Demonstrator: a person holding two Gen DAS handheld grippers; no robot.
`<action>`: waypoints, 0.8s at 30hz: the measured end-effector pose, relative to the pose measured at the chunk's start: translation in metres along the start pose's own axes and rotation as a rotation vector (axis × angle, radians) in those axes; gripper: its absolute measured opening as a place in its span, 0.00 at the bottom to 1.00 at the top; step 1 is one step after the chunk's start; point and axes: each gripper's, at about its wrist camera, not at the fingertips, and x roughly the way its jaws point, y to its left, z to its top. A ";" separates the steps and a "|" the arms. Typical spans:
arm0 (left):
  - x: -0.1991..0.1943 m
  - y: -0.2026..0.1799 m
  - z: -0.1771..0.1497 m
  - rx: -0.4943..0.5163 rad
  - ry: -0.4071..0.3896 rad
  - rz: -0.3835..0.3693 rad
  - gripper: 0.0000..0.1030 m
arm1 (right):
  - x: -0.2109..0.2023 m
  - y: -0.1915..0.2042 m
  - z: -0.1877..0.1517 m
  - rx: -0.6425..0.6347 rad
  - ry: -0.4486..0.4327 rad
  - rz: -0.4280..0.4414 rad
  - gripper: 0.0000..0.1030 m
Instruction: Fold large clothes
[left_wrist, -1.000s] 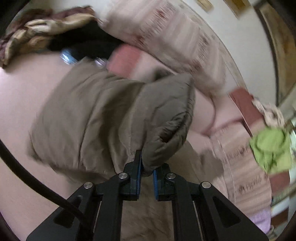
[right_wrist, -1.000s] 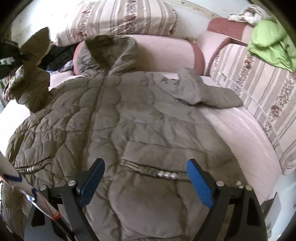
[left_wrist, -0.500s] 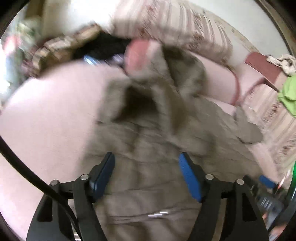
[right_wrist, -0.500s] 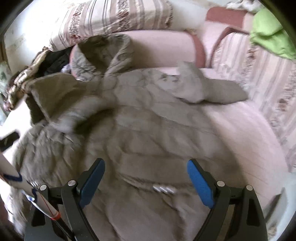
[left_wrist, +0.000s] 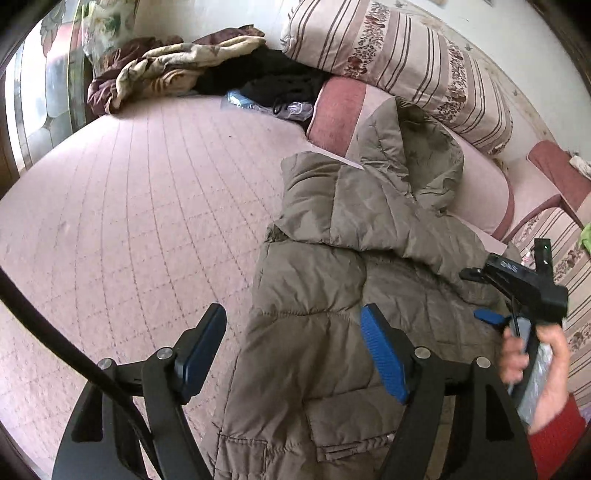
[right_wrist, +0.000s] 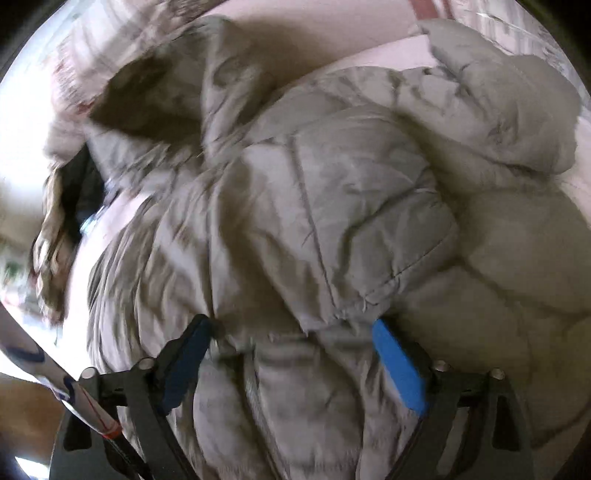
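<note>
Puffy coat (left_wrist: 332, 332) lies lower right on the bed (left_wrist: 129, 221), one sleeve (left_wrist: 369, 210) folded across. Left tongs (left_wrist: 293, 354) spread, empty. Right tongs (right_wrist: 291, 365) closing over the sleeve cuff (right_wrist: 351, 302), probably not yet pinching; grab deep.

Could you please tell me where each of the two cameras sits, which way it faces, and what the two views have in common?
Left wrist: sits behind the left gripper, looking down over the pink bed cover and the coat's edge; the right hand shows holding its gripper.
Right wrist: sits behind the right gripper, close above the folded sleeve, jaws closing with quilted fabric between them, not yet pinched; no hand shows.
Shared: the olive puffer coat and its hood.
</note>
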 end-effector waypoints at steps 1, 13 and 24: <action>0.000 -0.001 -0.002 0.003 0.000 0.006 0.72 | 0.000 -0.001 0.006 0.013 -0.002 -0.015 0.52; 0.011 -0.020 -0.019 0.061 0.073 0.056 0.72 | 0.016 -0.020 0.044 -0.035 -0.020 -0.179 0.21; -0.017 -0.061 -0.039 0.132 0.051 0.042 0.72 | -0.102 -0.078 0.056 -0.111 -0.210 -0.168 0.69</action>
